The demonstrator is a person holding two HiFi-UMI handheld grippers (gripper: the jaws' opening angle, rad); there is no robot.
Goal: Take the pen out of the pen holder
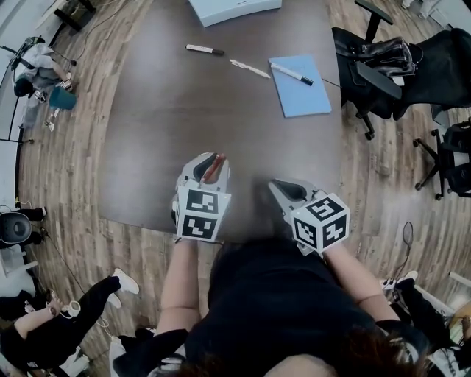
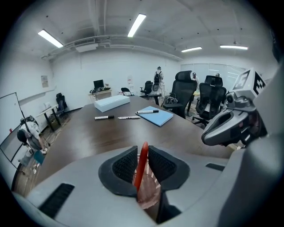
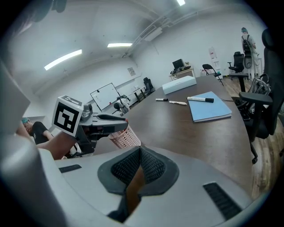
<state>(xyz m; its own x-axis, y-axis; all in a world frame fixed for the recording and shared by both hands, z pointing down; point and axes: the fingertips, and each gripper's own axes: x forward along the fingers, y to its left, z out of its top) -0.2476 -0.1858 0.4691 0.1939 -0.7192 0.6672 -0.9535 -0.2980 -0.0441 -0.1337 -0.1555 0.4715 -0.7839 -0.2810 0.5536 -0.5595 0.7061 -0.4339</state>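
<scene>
My left gripper (image 1: pixel 213 166) (image 2: pixel 143 156) is near the table's front edge, shut on the wall of a pink mesh pen holder (image 1: pixel 213 171) (image 3: pixel 124 137). The holder's red rim (image 2: pixel 141 165) stands edge-on between the pads. In the right gripper view the holder hangs tilted under the left gripper (image 3: pixel 103 119), and no pen shows in it. My right gripper (image 1: pixel 280 187) (image 3: pixel 140 156) is a little to its right, shut, with nothing seen between the pads. Three pens lie far across the table: a black-capped marker (image 1: pixel 204 49), a white pen (image 1: pixel 249 68) and a marker (image 1: pixel 291 74) on the blue notebook.
A blue notebook (image 1: pixel 300 88) lies at the table's far right and a pale box (image 1: pixel 234 7) at the far edge. Black office chairs (image 1: pixel 383 70) stand right of the dark wooden table (image 1: pixel 184 125). A person's legs (image 1: pixel 59 324) show on the floor, lower left.
</scene>
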